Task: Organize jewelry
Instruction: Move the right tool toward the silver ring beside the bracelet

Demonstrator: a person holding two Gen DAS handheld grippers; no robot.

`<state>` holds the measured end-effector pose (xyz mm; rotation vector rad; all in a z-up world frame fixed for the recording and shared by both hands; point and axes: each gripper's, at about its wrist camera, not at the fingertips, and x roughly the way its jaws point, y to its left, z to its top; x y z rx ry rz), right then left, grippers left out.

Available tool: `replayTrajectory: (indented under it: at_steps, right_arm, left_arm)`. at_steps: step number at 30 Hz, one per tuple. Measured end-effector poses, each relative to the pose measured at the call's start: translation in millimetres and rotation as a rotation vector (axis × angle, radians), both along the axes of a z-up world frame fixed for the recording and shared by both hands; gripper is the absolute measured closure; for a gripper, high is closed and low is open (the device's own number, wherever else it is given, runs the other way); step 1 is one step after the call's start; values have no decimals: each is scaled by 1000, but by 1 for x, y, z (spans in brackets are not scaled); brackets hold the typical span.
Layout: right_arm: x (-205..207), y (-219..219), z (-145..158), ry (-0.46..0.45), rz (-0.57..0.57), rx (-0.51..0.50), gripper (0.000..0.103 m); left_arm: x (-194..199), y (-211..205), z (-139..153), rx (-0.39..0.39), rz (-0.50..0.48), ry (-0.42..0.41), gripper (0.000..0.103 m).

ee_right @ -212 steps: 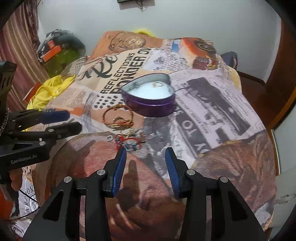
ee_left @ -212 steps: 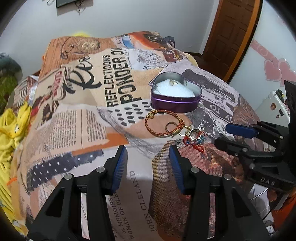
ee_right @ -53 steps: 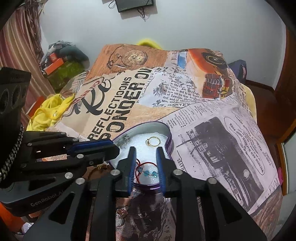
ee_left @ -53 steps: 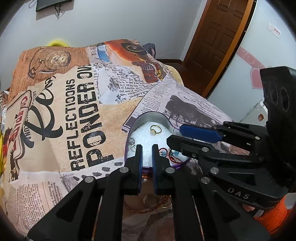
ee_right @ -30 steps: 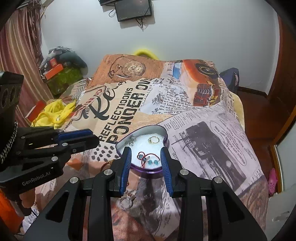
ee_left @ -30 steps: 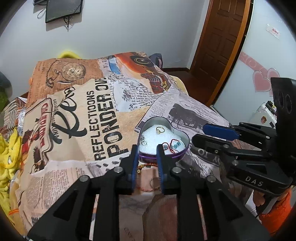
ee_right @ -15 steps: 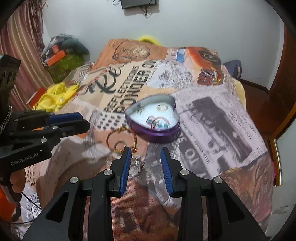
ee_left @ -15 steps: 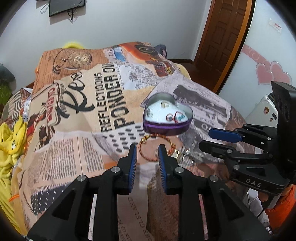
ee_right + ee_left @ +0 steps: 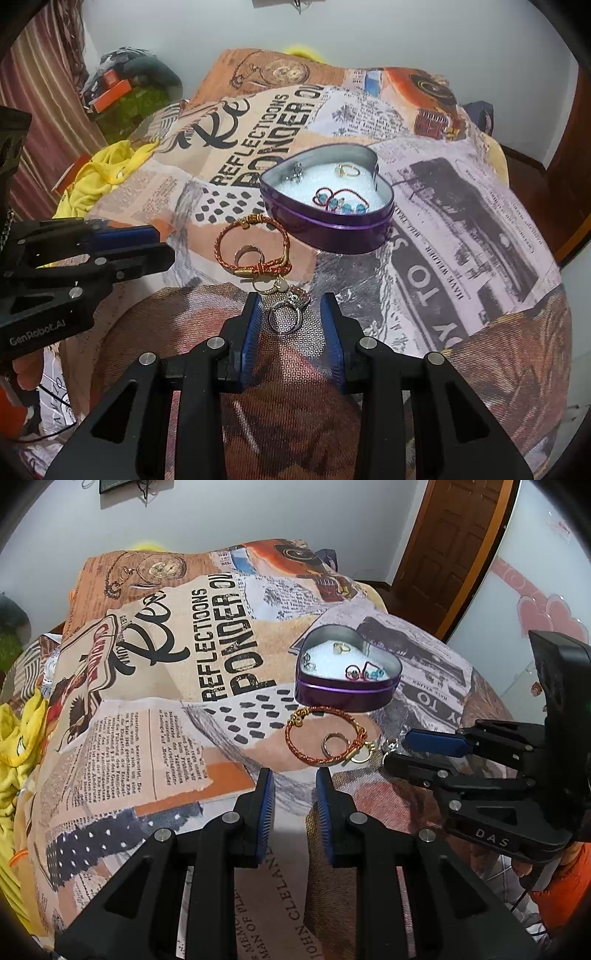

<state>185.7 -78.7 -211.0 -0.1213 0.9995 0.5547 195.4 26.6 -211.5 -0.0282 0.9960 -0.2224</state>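
A purple heart-shaped tin (image 9: pixel 345 696) (image 9: pixel 332 230) sits on the printed bedspread, holding a gold ring (image 9: pixel 348 170), a silver piece (image 9: pixel 296 172) and a red-and-blue beaded bracelet (image 9: pixel 341 201). A red-gold braided bracelet (image 9: pixel 325 740) (image 9: pixel 253 245) lies in front of it with a ring (image 9: pixel 248 254) inside its loop. A silver ring (image 9: pixel 284 318) lies between my right gripper's (image 9: pixel 291 321) open fingers. My left gripper (image 9: pixel 293 797) is open and empty, just short of the braided bracelet.
The printed bedspread (image 9: pixel 166 686) covers the bed. Yellow cloth (image 9: pixel 99 173) lies at its left side. A wooden door (image 9: pixel 454 546) stands at the far right. Each gripper shows in the other's view: the right (image 9: pixel 428 749), the left (image 9: pixel 147 247).
Both grippers have pulled back from the tin and come down toward the loose jewelry in front of it. The beaded bracelet now lies in the tin. The right gripper's fingers now flank the silver ring.
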Motion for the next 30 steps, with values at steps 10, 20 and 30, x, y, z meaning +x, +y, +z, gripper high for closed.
replayTrajectory:
  at_steps: [10,20,30]
  right_arm:
    - [-1,10,-7,-9,35,-15,73]
    - [2,7,-6,-34,26,-6,88]
    - [4,-9,2,-48,-19,31,93]
  left_arm:
    - [11,-8,-6,4,-29,15,81]
    - [26,-15,-7,31,-37,17,77]
    - [59,-10,-21,50,-4,56,77]
